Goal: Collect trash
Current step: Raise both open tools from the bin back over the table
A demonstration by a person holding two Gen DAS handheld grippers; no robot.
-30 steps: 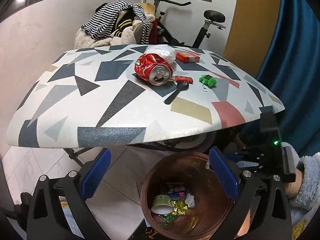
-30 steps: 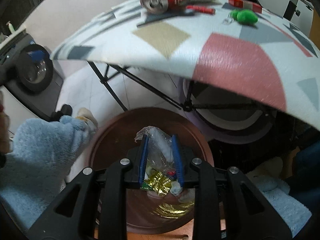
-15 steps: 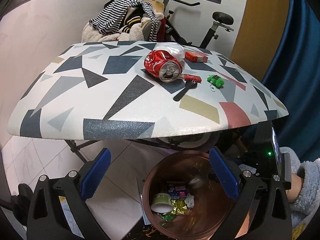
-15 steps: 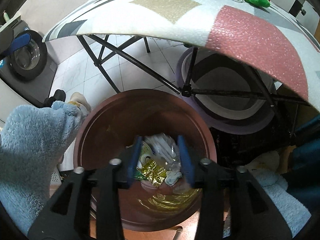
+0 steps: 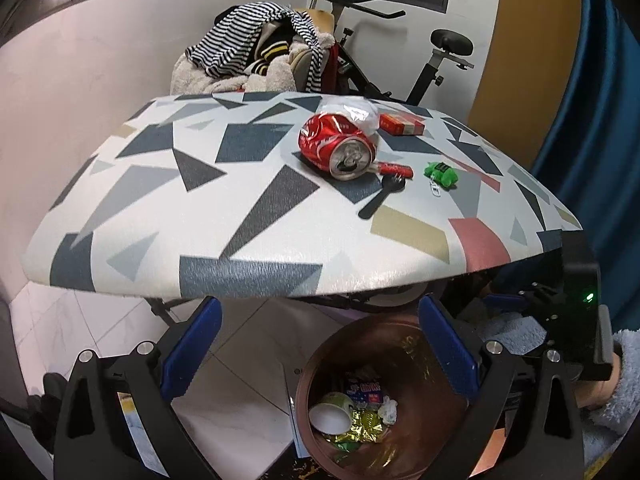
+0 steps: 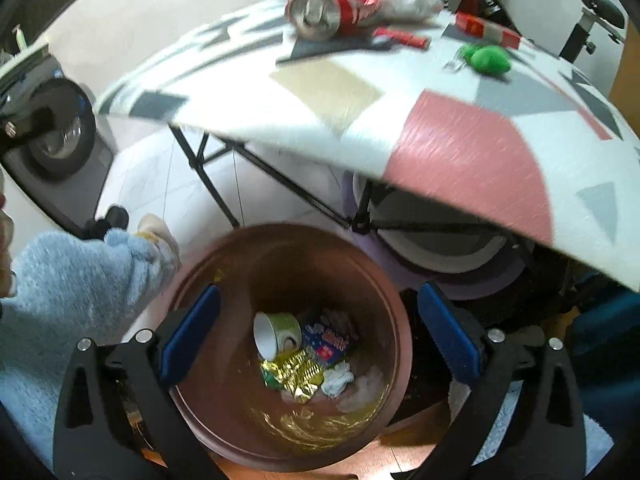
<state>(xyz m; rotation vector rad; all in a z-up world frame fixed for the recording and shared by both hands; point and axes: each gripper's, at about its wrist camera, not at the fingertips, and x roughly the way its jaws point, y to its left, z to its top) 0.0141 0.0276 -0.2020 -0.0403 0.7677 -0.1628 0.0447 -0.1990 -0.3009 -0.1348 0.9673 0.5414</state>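
Table (image 6: 472,152) overhangs the brown bin (image 6: 384,280) beneath both wide claws, the right claw (image 6: 316,336) opening, gripping nothing.

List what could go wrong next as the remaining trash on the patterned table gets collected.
1. The crushed red soda can lies on its side, so it may roll or slip when grabbed.
2. The thin black plastic spoon lies flat and may be hard to pinch.
3. The brown round bin sits partly under the patterned table, so dropped trash could miss it.
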